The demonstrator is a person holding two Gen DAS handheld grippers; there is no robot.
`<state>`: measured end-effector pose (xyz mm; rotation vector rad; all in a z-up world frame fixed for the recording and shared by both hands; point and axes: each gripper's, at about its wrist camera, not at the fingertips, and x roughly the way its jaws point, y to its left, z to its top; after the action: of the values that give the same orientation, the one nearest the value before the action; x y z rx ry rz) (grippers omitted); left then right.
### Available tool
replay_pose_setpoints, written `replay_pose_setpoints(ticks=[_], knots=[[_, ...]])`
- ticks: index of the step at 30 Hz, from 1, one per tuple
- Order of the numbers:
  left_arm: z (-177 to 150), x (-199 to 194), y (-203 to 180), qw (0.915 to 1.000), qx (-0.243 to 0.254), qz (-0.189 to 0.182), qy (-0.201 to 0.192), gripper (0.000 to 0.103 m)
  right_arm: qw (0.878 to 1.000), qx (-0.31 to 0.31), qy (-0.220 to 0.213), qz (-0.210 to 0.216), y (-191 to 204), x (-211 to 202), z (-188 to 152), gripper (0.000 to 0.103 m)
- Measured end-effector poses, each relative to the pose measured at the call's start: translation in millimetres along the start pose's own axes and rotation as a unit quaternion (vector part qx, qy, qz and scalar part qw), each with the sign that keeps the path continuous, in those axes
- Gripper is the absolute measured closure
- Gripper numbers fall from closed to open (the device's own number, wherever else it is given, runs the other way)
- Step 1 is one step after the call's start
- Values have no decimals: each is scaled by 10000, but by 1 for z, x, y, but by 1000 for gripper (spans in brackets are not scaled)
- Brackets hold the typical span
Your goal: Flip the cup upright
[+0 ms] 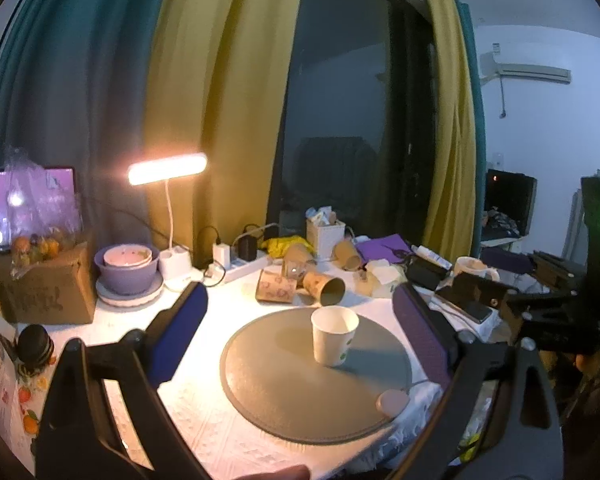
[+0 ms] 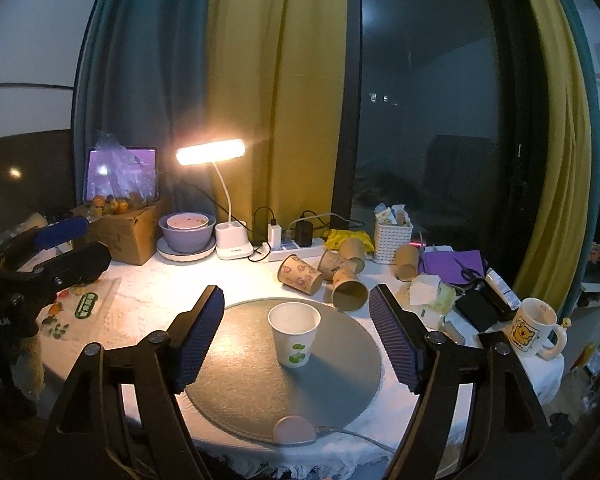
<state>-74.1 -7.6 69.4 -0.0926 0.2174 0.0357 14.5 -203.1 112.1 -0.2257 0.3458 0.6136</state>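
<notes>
A white paper cup (image 1: 334, 335) with a green leaf print stands upright, mouth up, on a round grey mat (image 1: 283, 384). It also shows in the right wrist view (image 2: 294, 334) on the same mat (image 2: 239, 380). My left gripper (image 1: 300, 320) is open and empty, back from the cup, its blue-padded fingers wide on either side. My right gripper (image 2: 295, 328) is open and empty too, with the cup between its finger lines but apart from the pads. The left gripper also shows in the right wrist view at the far left (image 2: 65, 250).
Several brown paper cups (image 2: 320, 276) lie on their sides behind the mat. A lit desk lamp (image 2: 211, 152), purple bowls (image 2: 186, 232), a cardboard box (image 2: 129, 232), a power strip (image 2: 289, 249), a white basket (image 2: 393, 236) and a cartoon mug (image 2: 534, 328) crowd the table's back and right.
</notes>
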Motion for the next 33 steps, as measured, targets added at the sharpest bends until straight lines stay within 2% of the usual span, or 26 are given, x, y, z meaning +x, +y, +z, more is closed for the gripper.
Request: replay_pose_setpoints(ticks=[7,33], knots=[[-2,3,1,9999,-31,43,126,9,9999,-6,88,65,7,4,-2,25],[-5,5,1,9999,-42,51,132,9,9999,-8,111,96,8,6,-4,25]])
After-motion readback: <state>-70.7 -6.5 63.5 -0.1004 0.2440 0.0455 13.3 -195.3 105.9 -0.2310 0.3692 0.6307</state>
